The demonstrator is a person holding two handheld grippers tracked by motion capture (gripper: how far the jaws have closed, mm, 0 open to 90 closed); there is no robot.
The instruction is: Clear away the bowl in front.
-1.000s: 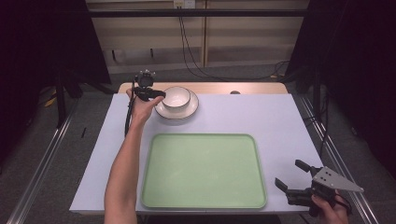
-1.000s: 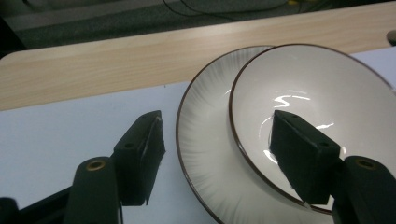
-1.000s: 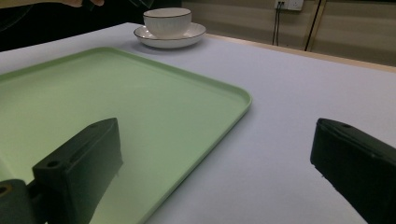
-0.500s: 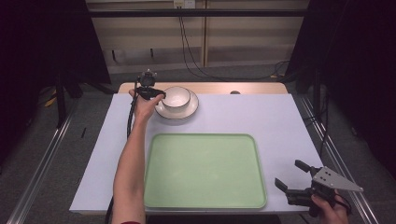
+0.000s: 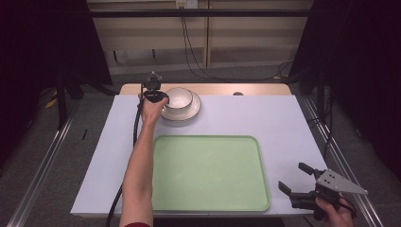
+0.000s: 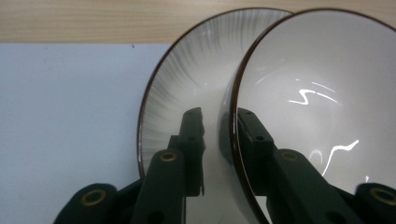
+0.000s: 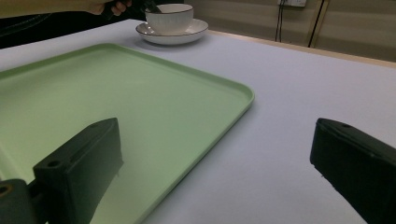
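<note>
A white bowl (image 5: 178, 98) with a dark rim stands on a white plate (image 5: 194, 111) at the far side of the table. My left gripper (image 5: 158, 97) is at the bowl's left rim. In the left gripper view its jaws (image 6: 219, 114) straddle the wall of the bowl (image 6: 317, 93), one outside over the plate (image 6: 187, 74), one inside. They have just been closing and now pinch the wall. My right gripper (image 5: 292, 176) rests open at the near right corner, its jaws (image 7: 217, 140) wide with nothing between them.
A light green tray (image 5: 208, 172) lies empty in the near middle of the white tabletop (image 5: 265, 118); its corner (image 7: 233, 93) sits just left of my right gripper. A wooden strip (image 5: 255, 89) marks the far table edge. Metal rails run along both sides.
My left hand has sunk slightly toward the bowl and its jaws have narrowed onto the rim. The right hand has stayed where it was.
</note>
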